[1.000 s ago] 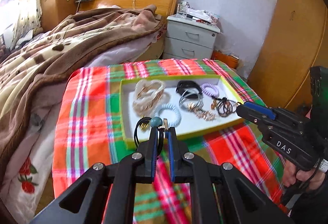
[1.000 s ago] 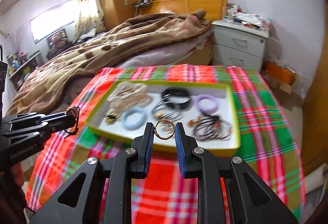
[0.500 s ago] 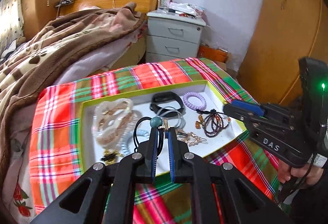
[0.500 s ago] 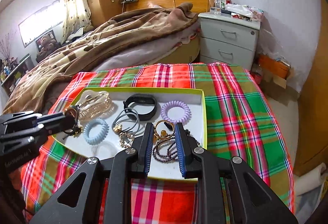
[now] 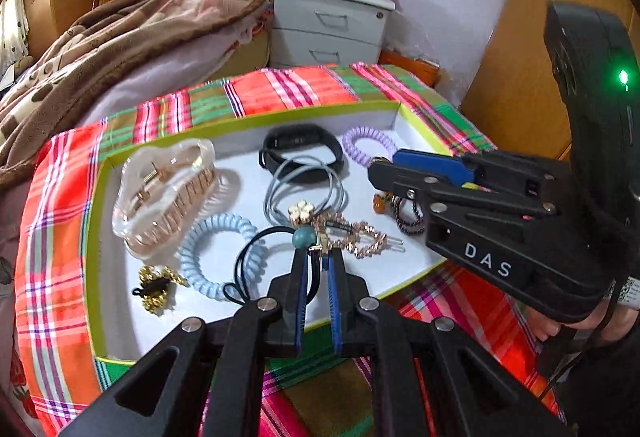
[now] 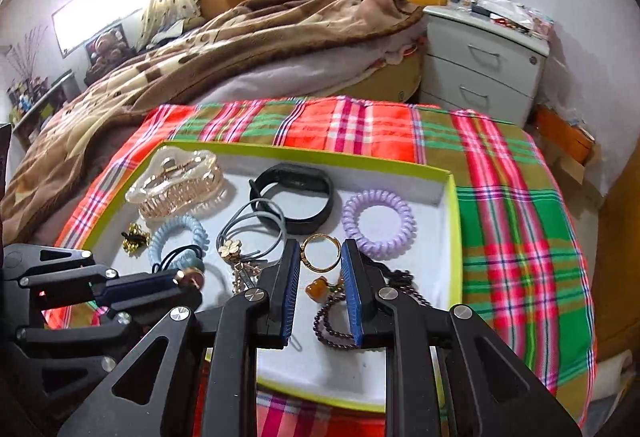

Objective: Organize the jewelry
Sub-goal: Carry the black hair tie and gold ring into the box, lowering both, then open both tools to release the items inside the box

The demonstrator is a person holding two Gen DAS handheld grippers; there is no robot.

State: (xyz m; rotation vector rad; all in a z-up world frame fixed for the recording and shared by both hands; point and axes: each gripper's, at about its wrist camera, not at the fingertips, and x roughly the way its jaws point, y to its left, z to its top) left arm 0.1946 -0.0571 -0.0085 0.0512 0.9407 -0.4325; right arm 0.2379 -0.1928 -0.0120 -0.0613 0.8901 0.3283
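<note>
A shallow white tray with a lime-green rim lies on the plaid cloth and holds several hair ties and jewelry pieces. My left gripper is shut on a black elastic hair tie with a teal bead, which hangs just above the tray's near middle; the same tie shows at the left of the right wrist view. My right gripper is shut on a thin gold ring, held over the tray between the purple coil tie and the dark bead bracelet.
In the tray lie a clear claw clip, a blue coil tie, a black band, grey elastics and a gold hair clip. A bed with a brown blanket and a grey nightstand stand behind.
Both grippers have come forward and down over the tray with their items still held. The tray now looms larger, and the right gripper sits closer beside the left.
</note>
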